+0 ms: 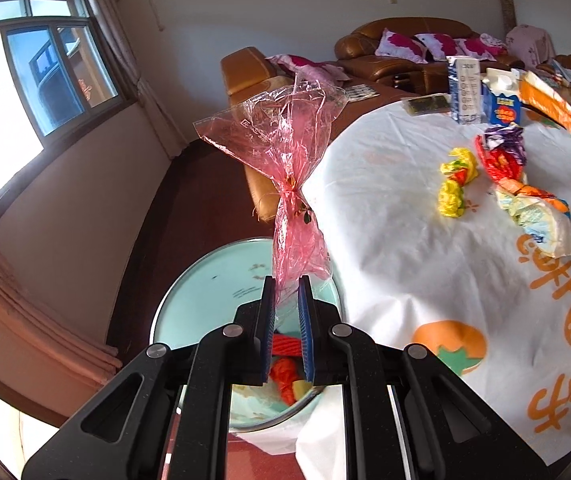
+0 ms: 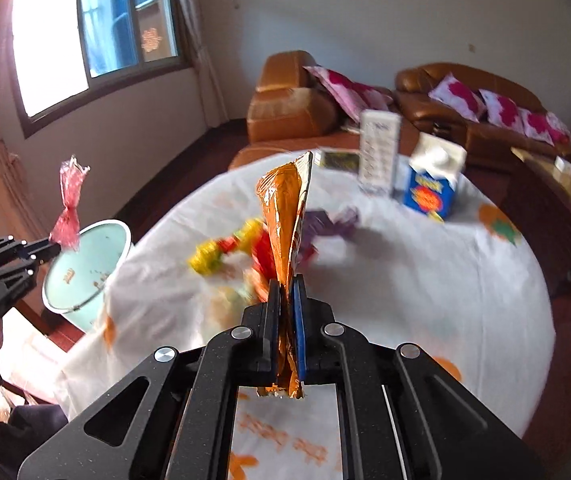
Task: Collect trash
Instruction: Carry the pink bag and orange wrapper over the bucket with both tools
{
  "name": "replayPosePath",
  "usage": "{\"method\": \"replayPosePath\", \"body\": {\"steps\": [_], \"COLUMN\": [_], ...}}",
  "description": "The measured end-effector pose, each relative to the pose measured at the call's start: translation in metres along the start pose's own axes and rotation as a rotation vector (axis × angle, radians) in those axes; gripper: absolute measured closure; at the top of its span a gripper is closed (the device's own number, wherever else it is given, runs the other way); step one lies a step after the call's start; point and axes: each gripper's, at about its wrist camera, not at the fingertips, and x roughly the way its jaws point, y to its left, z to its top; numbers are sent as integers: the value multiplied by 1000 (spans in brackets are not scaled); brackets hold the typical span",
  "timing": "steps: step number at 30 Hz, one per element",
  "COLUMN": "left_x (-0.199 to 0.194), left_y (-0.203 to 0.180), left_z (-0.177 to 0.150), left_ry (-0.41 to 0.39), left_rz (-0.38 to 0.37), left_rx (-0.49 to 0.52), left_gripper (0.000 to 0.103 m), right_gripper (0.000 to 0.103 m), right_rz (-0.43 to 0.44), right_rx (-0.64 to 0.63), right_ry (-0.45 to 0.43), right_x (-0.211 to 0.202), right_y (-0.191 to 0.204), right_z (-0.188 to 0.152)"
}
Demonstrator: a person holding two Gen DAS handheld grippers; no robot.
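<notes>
My left gripper (image 1: 286, 290) is shut on a pink cellophane wrapper (image 1: 285, 152) and holds it above the pale green bin (image 1: 205, 292), which has red and orange trash inside. In the right wrist view that left gripper (image 2: 51, 246) with the pink cellophane wrapper (image 2: 68, 204) hangs over the pale green bin (image 2: 85, 264) at the table's left edge. Above the table, my right gripper (image 2: 286, 286) is shut on an orange snack bag (image 2: 283, 216) that stands up between its pads. Yellow wrappers (image 1: 455, 180), a red and purple wrapper (image 1: 501, 152) and a pale packet (image 1: 541, 220) lie on the table.
A white cloth with orange prints (image 1: 385, 240) covers the round table. Two cartons (image 1: 463, 88) (image 1: 499, 100) and an orange box (image 1: 549, 100) stand at its far side; the blue carton (image 2: 431, 192) shows in the right wrist view. Brown sofas (image 2: 289, 96) and a window (image 2: 97, 32) lie behind.
</notes>
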Motion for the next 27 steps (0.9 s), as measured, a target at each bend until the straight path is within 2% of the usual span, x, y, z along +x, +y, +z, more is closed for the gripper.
{"method": "replayPosePath", "body": {"steps": [9,15,27], "left_x": [9,18,33], "left_y": [41,66,86], "left_z": [-27,-41,-55], "left_ry": [81,127,192], "left_rz": [66,117,187], "left_rx": [-30,-64,-58], "left_gripper": [92,92,91], "right_gripper": [96,96,96], "right_rz": [147,200,206], "right_rx": [-138,-203,-345], "right_ry": [12,33,70], "right_x": [60,93,132], "right_y": [72,106,161], "right_z": [37,49,58]}}
